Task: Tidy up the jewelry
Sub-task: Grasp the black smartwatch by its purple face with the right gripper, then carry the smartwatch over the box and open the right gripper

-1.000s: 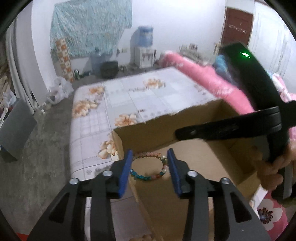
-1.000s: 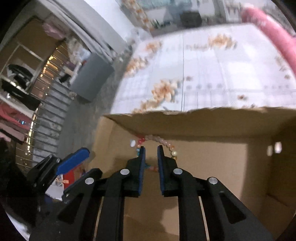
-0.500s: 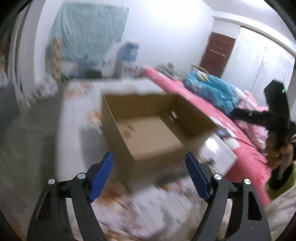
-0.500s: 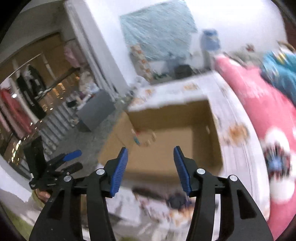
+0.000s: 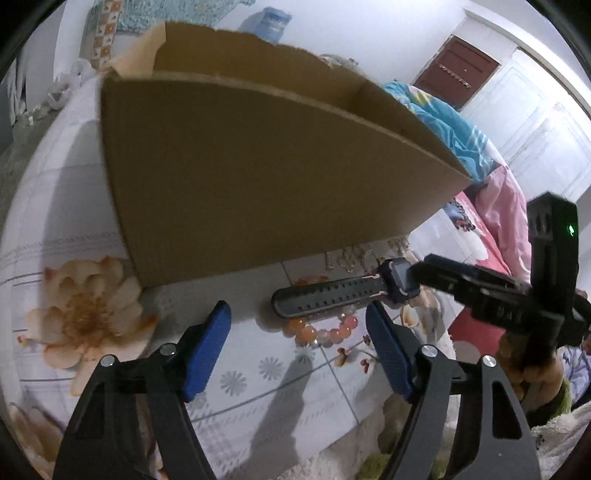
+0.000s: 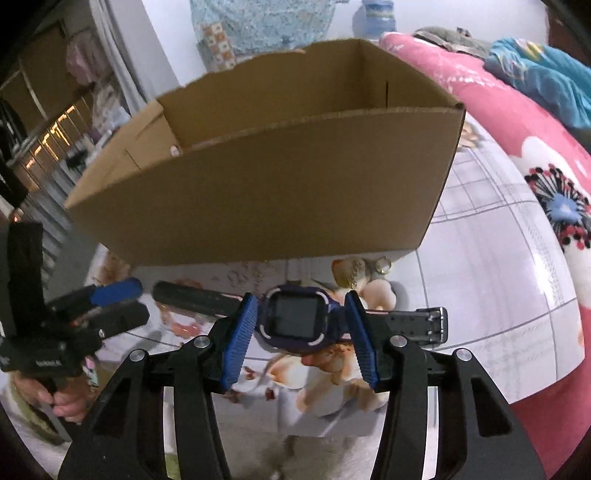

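A glossy white cover printed with peach flowers and a grey grid [image 5: 74, 229] lies smooth over the work surface. At two o'clock in the right wrist view, soft pink bedding with bold flower prints [image 6: 517, 122] runs alongside it, with a crumpled blue blanket [image 6: 543, 77] on top. Toward twelve o'clock the white wall carries a hanging teal patterned cloth [image 6: 266, 22] and, beside it, a blue water bottle [image 6: 376, 14]. A dark brown door [image 5: 458, 74] shows at one o'clock in the left wrist view. An open, matte brown corrugated cardboard box [image 5: 258, 177] with a ragged cut rim stands on the cover and fills the middle of both views. Small pale metallic trinkets [image 6: 369, 269] lie at its foot. The dark purple square-faced wristwatch with a perforated rubbery strap [image 6: 293, 319] lies just in front of the box. One strap end crosses the bracelet of round, translucent pink and orange beads [image 5: 321, 332]. The right gripper [image 6: 300, 306] has just been closing, and its ribbed blue pads seem to press both sides of the watch case. The left gripper [image 5: 295, 317] has also just been narrowing but stands wide apart. Its pads touch nothing; the strap and bracelet lie in the gap toward twelve o'clock.
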Demonstrator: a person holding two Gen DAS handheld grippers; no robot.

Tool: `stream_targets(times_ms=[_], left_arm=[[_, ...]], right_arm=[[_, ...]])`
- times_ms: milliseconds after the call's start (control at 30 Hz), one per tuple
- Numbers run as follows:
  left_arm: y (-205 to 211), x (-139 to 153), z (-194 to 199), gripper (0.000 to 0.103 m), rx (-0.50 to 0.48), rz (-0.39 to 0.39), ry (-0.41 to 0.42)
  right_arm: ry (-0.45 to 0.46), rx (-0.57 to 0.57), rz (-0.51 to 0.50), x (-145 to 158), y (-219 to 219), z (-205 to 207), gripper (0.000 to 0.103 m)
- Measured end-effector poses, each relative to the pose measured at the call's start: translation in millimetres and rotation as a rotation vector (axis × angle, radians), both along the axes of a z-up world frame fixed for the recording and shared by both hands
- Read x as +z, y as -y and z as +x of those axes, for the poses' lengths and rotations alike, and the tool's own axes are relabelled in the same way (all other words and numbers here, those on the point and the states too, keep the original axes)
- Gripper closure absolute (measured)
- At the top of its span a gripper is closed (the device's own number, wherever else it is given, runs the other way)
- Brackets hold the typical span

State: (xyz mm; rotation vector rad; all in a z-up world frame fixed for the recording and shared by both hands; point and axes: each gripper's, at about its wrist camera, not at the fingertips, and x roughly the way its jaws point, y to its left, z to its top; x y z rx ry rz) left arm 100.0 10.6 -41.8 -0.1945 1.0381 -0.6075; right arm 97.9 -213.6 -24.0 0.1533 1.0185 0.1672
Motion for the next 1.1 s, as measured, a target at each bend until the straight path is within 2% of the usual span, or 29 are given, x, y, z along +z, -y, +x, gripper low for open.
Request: stream_targets(times_ms=[133,267,367,600,800,1033,1100], left_arm=[[9,0,3,0.036,0.008,0.005,0.009],[17,0,4,0.043,0.003,-0.021,-0.004],[18,1,1,0.045,0.011,-0.031,-0.007],[11,25,-11,0.045,0.021,-0.108,0.07],[21,28,-9,0.046,0.009,-0.087,0.07],[39,29,-9,0.047,-0.006,-0.023,0.092],[43,31,-8,0.05,-0.008,0.0,0.111]], right_arm=[[-0.025,0.006,0.024,-12,-1,2,0.062],[-0.015,0.021,0.028,-14,-2,2,0.065],[-0.012,0.026,0.044,-17,3,-1,0.066],[0.001,0.037,0.053,-18,8,-5,0.066],[0.007,0.045,0.056,-18,12,-8,0.066],[0.013,0.049,0.062,-17,15,-11,0.066],[0.014,0.05,0.063,-17,15,-11,0.066]])
